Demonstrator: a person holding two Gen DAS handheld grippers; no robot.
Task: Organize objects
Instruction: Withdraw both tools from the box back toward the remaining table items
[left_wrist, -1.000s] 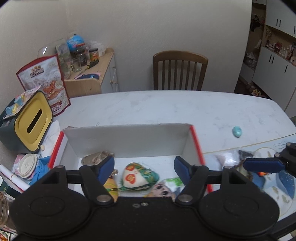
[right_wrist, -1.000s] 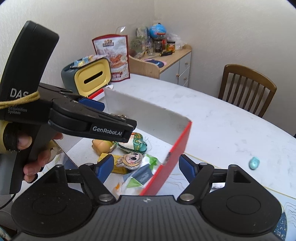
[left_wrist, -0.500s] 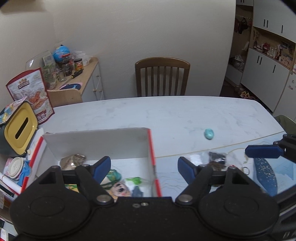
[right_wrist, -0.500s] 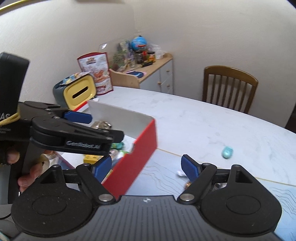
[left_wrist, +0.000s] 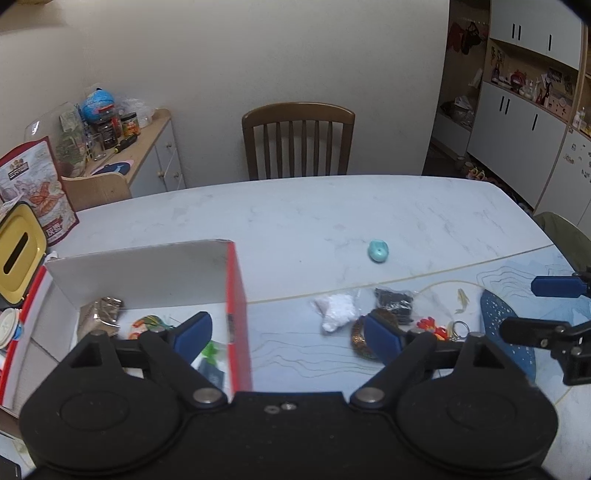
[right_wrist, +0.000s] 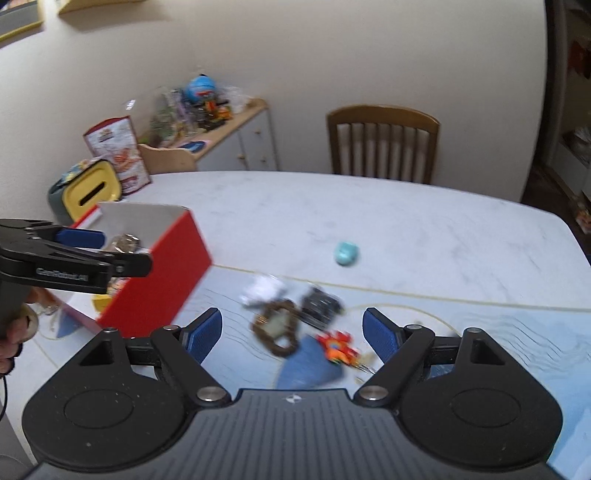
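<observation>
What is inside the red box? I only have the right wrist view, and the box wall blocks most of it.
Observer: The left wrist view looks down into the box. A crumpled silvery packet lies by its back wall.
Operator: Is the left tool carrying anything?
Observer: No. The left tool is open, with nothing between its fingers.
Operator: My picture is blurred. What is next to the red charm?
Observer: A metal key ring lies just right of the red charm on the mat.
</observation>
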